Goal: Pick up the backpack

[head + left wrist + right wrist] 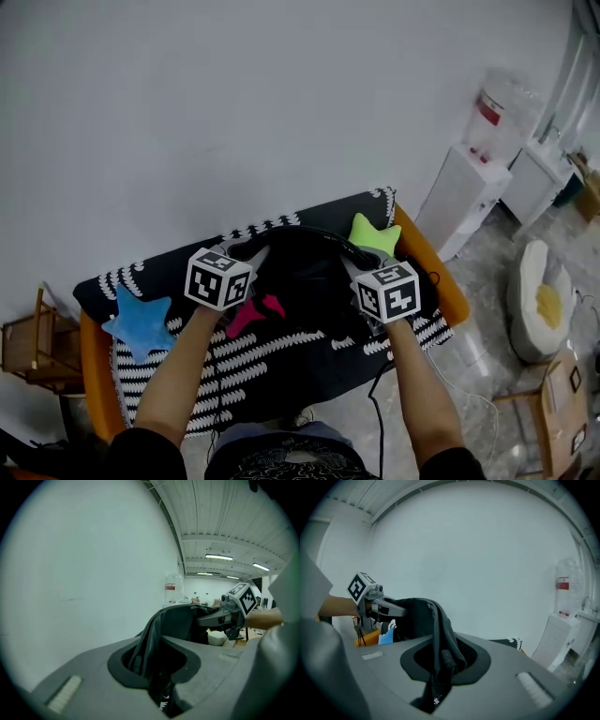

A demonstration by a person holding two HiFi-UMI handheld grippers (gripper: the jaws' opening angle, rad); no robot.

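Both claws on the backpack [302, 274], which sits mid-frame in the head view on the black cloth with white zigzag print [309, 347] that covers the table [93, 366]. My left claw [247, 251] comes in at the bag's left edge and my right claw [351, 264] at its right edge, so the bag lies directly between the two. In the left gripper view, the left claw [154, 667] is clamped on a fold of dark fabric that rises from between the jaws up into the bulk of the backpack [180, 620] at centre right. The right claw [212, 618] shows beyond it, biting the far side. In the right gripper view, the right claw [440, 667] is clamped the same way, on a dark strap that drapes over the jaw opening and runs up left to the backpack [417, 616]. The left claw [393, 609] is visible at the left edge of that bag. The top of the bag arches between the two grips; I cannot tell whether its base is off the cloth. A green star [373, 234] lies just beside the bag at upper right and a pink toy [255, 314] at its lower left edge. A blue star [141, 323] sits well apart at the left end of the table. A white water dispenser [469, 187] stands on the floor at upper right.
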